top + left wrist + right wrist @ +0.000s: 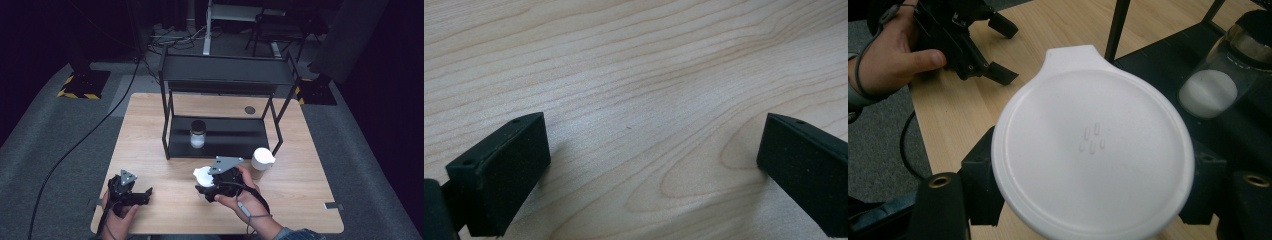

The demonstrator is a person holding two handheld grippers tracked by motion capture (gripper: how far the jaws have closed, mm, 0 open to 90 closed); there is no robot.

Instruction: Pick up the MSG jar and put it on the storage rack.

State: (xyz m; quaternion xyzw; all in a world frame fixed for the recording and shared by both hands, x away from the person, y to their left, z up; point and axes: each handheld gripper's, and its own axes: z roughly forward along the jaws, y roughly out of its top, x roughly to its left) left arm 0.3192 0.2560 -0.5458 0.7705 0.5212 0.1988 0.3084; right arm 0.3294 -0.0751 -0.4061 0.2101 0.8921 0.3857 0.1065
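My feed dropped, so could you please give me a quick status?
Right gripper shut on white-lidded cup. Left gripper open over table. Nothing in the way.

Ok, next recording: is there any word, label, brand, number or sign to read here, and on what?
None readable.
Round white plastic lid held in the right gripper: five small embossed marks, not letters or numbers that can be read.
Clear glass jar with black cap on the black metal rack: no label seen.

The table [634,65] is pale wood with a smooth, faintly sheened grain. The white lid [1093,145] looks like matt plastic (a few tiny raised marks at its middle), the jar [1228,65] is clear glossy glass, and the rack [225,75] is matt black metal.
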